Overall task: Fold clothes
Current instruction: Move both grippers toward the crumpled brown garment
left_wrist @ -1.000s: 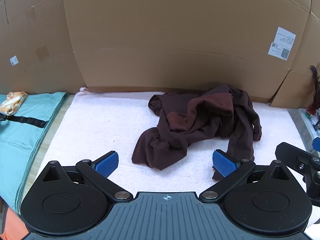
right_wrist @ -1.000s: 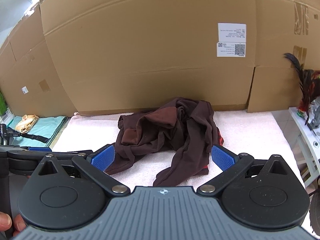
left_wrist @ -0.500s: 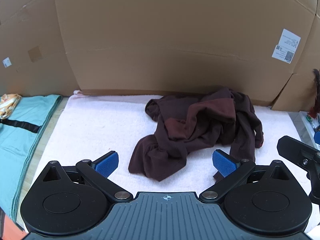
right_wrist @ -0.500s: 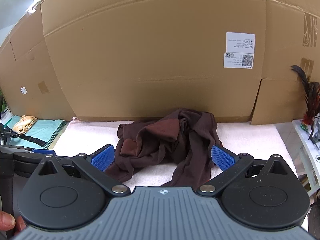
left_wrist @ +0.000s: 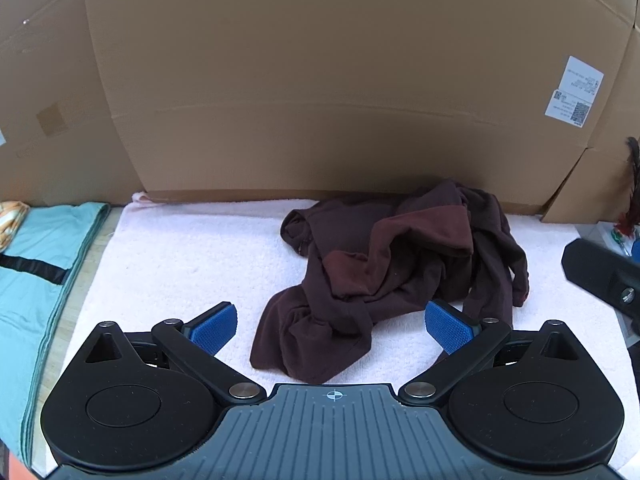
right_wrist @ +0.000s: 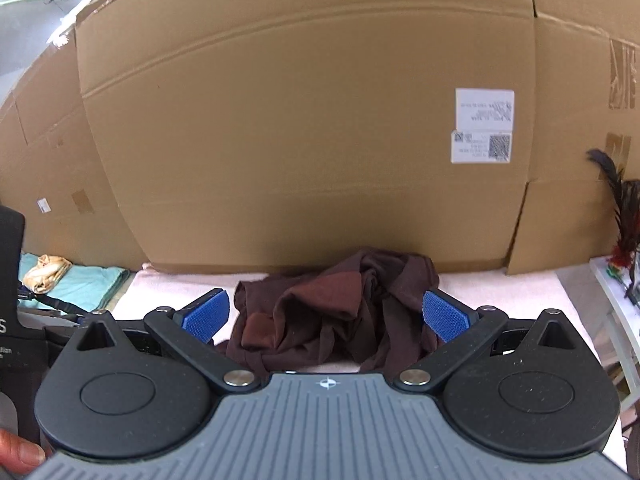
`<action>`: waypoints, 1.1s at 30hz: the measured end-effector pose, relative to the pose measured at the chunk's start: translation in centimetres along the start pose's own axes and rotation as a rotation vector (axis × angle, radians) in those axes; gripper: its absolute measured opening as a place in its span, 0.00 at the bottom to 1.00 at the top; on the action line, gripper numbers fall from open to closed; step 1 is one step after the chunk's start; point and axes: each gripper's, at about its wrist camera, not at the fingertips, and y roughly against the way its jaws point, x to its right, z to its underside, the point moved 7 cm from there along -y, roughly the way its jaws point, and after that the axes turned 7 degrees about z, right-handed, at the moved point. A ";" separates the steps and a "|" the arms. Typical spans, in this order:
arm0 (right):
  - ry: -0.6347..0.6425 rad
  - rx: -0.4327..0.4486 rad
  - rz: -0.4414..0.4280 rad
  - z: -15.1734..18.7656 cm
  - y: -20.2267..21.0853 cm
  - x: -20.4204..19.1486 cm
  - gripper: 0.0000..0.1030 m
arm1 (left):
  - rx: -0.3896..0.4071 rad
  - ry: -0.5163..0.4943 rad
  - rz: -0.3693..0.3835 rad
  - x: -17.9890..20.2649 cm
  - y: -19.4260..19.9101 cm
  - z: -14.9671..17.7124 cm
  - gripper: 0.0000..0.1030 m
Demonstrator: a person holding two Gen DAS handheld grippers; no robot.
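Seeing: my left gripper [left_wrist: 331, 330] and my right gripper [right_wrist: 325, 318] both held over the near edge of the work surface, each aimed at the same heap of cloth.
Left tool: I read it as spread wide, the two blue pads [left_wrist: 213, 328] far apart with nothing between them; neither pad touches the fabric.
Right tool: likewise wide apart and empty, its blue pads [right_wrist: 444, 317] framing the heap from this view without contact that I can make out.
Garment: a dark maroon garment [left_wrist: 384, 276] lies crumpled in a loose pile, unfolded, on the white towel [left_wrist: 180, 264], toward the back and middle of it, close to the cardboard wall [left_wrist: 320, 80].
Near hem: from the left wrist view a lobe of the garment reaches forward, ending just ahead of the gripper body.
Left side: a folded teal cloth [left_wrist: 36, 264] with a black strap sits beside the towel, not touching the garment.
Wall: a white printed label [right_wrist: 482, 126] is stuck on the cardboard, right of centre.
Right edge: dark and red feathers [right_wrist: 624, 208] stand beside a white shelf.
Hand: a fingertip [right_wrist: 20, 452] shows at the lower left corner of the right wrist view.
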 end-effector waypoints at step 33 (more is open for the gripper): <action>-0.074 -0.148 0.009 1.7 -4.9 0.5 1.00 | -0.090 -0.005 0.001 -1.1 -3.6 0.4 1.00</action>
